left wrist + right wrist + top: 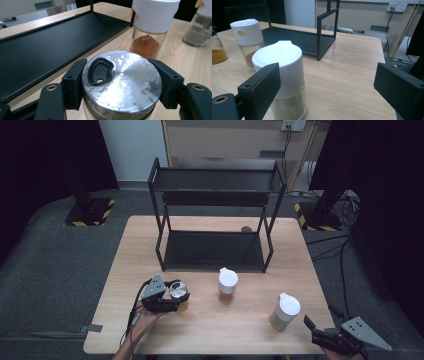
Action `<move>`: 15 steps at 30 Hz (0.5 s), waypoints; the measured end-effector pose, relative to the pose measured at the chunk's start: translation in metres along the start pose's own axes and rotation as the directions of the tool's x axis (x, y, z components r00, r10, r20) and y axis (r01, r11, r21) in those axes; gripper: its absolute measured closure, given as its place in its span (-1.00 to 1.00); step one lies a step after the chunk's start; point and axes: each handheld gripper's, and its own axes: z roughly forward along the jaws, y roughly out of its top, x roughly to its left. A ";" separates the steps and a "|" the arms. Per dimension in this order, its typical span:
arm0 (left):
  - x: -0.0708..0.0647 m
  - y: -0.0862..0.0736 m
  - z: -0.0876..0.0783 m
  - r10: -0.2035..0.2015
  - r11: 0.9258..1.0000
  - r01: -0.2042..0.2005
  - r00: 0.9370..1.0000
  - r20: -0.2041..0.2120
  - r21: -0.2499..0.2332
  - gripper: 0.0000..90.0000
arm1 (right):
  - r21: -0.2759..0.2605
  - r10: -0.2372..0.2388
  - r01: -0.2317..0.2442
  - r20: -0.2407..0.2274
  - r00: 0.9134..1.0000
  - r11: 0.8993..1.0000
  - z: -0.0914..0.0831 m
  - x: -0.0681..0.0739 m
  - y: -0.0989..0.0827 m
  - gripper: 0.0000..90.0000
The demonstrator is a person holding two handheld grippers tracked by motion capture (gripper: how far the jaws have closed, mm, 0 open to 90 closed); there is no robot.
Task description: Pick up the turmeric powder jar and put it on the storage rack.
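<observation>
Pale wooden tabletop (210, 325) is carrying a round glass jar with a scuffed steel lid (121, 82), now sitting squeezed between the left gripper's (120, 83) closed-in pads. Grasping looks done; lifting toward the black metal shelf rack (50, 47) ahead-left probably comes next. Right gripper (327, 87) is gaping empty beside a white-capped jar (282, 75).

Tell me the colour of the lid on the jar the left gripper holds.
Silver metal lid with a black spout insert, best in the left gripper view.

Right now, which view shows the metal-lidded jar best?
Left gripper view: the metal-lidded jar sits close up, the left gripper shut on its lid. High view shows it small; right gripper view catches its glass edge.
</observation>
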 end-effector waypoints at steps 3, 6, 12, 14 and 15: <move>-0.002 0.000 0.000 -0.001 1.000 0.001 1.000 -0.010 -0.002 -0.25 | 0.000 -0.001 0.001 -0.001 1.000 1.000 0.000 0.000 0.000 -0.84; -0.003 0.001 0.001 -0.005 1.000 0.005 1.000 -0.015 0.002 -0.25 | 0.001 0.000 0.000 -0.002 1.000 1.000 0.000 0.000 0.000 -0.84; -0.004 0.006 0.002 -0.004 1.000 0.004 1.000 -0.013 0.004 -0.25 | 0.001 0.001 -0.001 -0.002 1.000 1.000 0.000 -0.001 0.000 -0.84; -0.004 0.010 0.002 0.001 1.000 -0.001 1.000 -0.013 0.005 -0.25 | 0.000 0.001 -0.001 -0.001 1.000 1.000 0.000 0.000 0.000 -0.84; -0.004 0.012 0.002 0.000 1.000 0.000 1.000 -0.011 0.004 -0.25 | 0.000 0.001 -0.001 -0.002 1.000 1.000 0.000 0.000 0.000 -0.84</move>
